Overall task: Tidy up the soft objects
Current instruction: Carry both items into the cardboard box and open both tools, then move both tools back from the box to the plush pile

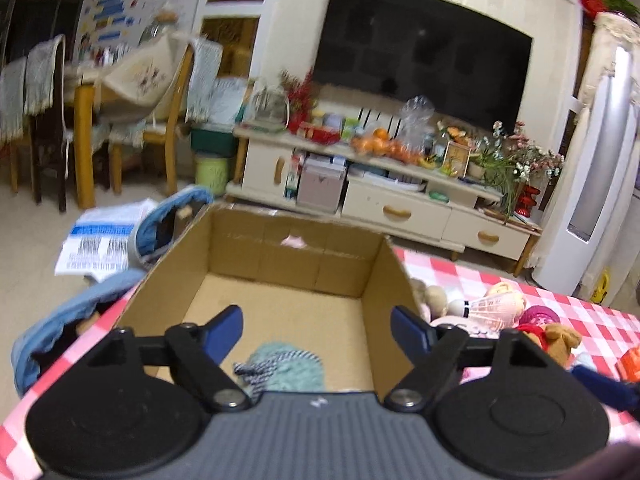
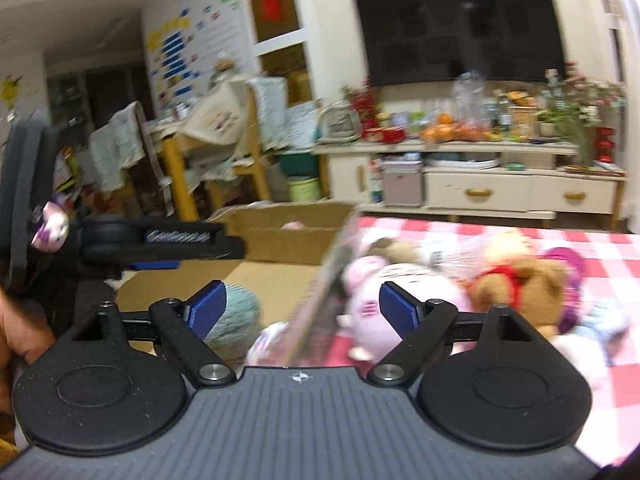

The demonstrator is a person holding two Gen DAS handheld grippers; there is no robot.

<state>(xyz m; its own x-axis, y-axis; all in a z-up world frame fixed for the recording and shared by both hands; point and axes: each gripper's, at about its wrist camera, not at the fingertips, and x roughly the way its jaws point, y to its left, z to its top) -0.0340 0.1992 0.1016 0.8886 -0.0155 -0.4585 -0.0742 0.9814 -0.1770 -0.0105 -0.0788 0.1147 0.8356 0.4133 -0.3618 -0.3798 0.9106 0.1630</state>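
Both grippers, left [image 1: 318,330] and right [image 2: 302,308], gape empty over the open brown cardboard box [image 1: 280,256]; right's swing risks clipping its wall, spilling the fuzzy teal plush [image 1: 286,368].

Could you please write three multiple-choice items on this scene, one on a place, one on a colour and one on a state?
1. Where does the teal fuzzy item lie?
A. inside the cardboard box
B. on the TV stand
C. on a chair

2. What colour is the checked tablecloth?
A. blue and white
B. red and white
C. green and yellow

3. How do the left tongs stand?
A. shut on a toy
B. shut on nothing
C. open, holding nothing

Answers: 1 A, it rests on the box floor; 2 B, red and white squares show beside the box; 3 C, the blue pads stand wide apart over the box.
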